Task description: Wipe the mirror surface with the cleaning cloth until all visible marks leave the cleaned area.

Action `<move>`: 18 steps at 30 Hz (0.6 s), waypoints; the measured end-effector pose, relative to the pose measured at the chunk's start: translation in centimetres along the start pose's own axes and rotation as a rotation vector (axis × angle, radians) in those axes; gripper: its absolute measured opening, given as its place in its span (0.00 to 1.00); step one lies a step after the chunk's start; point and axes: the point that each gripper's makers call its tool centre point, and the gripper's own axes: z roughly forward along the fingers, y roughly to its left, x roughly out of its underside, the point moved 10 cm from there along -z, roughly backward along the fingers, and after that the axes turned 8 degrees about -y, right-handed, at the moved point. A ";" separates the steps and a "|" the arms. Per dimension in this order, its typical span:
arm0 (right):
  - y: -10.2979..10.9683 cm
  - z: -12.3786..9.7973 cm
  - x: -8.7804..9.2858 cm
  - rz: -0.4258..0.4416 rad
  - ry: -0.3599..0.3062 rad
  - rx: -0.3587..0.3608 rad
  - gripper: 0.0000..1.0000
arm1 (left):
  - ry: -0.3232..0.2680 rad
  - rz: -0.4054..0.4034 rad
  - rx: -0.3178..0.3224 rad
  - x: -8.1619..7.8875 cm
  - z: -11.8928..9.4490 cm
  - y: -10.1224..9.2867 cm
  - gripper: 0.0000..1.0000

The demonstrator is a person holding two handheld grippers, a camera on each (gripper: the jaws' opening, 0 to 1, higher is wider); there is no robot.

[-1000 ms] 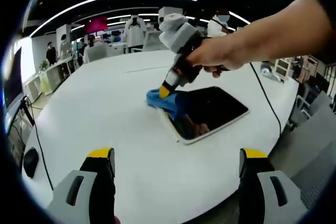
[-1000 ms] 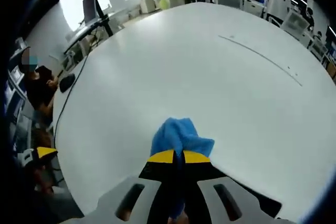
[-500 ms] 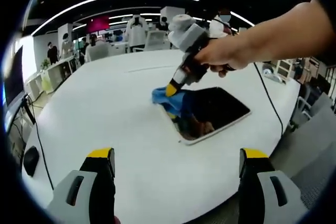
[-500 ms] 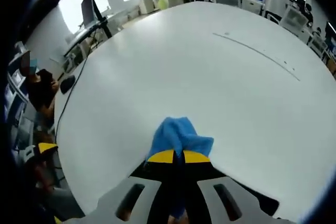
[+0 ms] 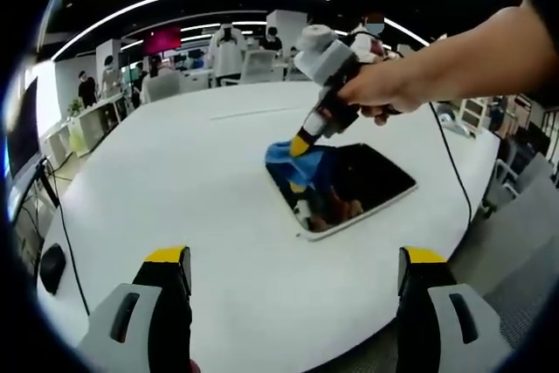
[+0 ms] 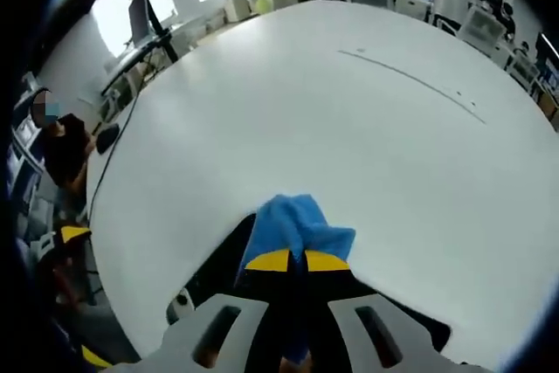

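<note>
While the blue cleaning cloth [image 5: 295,160] bunches under the tip of the right gripper [image 5: 307,139], it sits on the near-left corner of the mirror [image 5: 354,185], just ahead of the yellow jaw ends. Jaws pressed together on the cloth; the right gripper view confirms it, with cloth [image 6: 295,226] puffing out past the pinched tips of the right gripper [image 6: 295,260]. A hand [image 5: 377,93] grips the tool from above and to its right.

Mirror: dark glass, pale frame, lying flat on the white round table [image 5: 175,189], stretching away to the right of the cloth. Glass reflects the cloth and the hand. No marks can be made out on it at this size, so how clean it is cannot be told.

Judgement on progress: wiping is under way at one corner; the larger part of the glass, to the right of the jaws, lies beyond the cloth. Whether that part is already wiped cannot be read here. Likely left: passes across the remaining surface, cloth kept flat to the glass.

Left gripper [image 5: 293,264]: jaws spread wide, holding nothing, hanging above the near table edge, well apart from the mirror.
</note>
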 end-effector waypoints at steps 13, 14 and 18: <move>-1.2 0.4 -0.1 -0.027 0.017 0.013 0.00 | 0.005 0.007 -0.008 0.1 0.0 0.1 0.99; -1.1 0.5 -0.1 -0.030 0.018 0.016 0.00 | 0.003 0.008 -0.007 0.1 0.0 0.1 0.99; -1.0 0.4 0.0 -0.032 0.017 0.029 0.00 | 0.004 0.010 -0.006 0.0 0.0 0.0 0.99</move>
